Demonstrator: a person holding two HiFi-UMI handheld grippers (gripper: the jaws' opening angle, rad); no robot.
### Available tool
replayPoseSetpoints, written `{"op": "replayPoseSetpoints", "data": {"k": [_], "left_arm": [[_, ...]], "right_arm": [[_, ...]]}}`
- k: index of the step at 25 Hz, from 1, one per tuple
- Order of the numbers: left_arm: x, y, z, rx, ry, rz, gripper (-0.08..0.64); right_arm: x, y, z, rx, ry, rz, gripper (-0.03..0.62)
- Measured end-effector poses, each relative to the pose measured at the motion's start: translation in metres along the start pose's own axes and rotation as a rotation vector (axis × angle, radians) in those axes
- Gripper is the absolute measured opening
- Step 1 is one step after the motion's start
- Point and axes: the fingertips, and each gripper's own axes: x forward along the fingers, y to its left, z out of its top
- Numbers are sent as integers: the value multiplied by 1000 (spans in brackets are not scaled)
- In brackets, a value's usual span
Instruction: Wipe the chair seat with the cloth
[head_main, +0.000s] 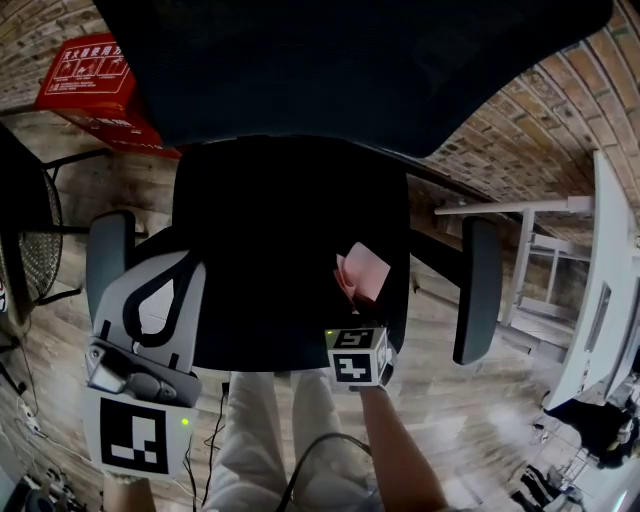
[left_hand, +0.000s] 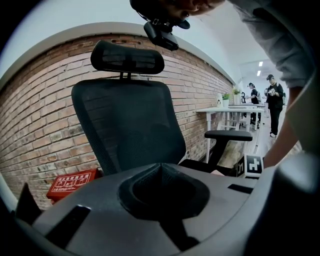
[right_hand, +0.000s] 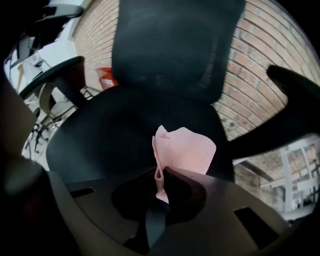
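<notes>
Head view. Black chair seat (head_main: 270, 250), broad and round-cornered, lies between two long grey armrests (head_main: 478, 290). The pink cloth (head_main: 362, 275), thin and crumpled, is over the seat's right front part, near its right edge; whether it touches the seat cannot be told. It is held by the right gripper (head_main: 352, 300). Bare seat extends leftward and toward the backrest. The left gripper (head_main: 160, 275) hangs at the seat's front left corner.

Left gripper view. Its jaws are pressed together with nothing between them. Beyond them stand the mesh backrest (left_hand: 130, 125), headrest (left_hand: 127, 57) and brick wall (left_hand: 45, 125).

Right gripper view. Its jaws pinch one folded edge of the cloth. The cloth's long axis runs along the jaws, and its free fanned end points toward the backrest, above dark open seat.
</notes>
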Motion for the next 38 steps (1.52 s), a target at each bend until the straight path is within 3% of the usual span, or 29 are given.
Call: {"op": "replayPoseSetpoints", "data": {"k": [16, 26, 32, 38], "left_arm": [[-39, 32, -14, -18, -2, 83, 18], [-59, 54, -33, -60, 7, 140, 18], [-66, 63, -38, -71, 14, 156, 18], [-67, 58, -39, -67, 6, 151, 18]], "right_arm": [[-16, 181, 27, -341, -75, 330, 54], [-35, 277, 46, -517, -142, 486, 54], [-39, 296, 48, -572, -153, 524, 53], [-28, 275, 31, -624, -126, 476, 54]]}}
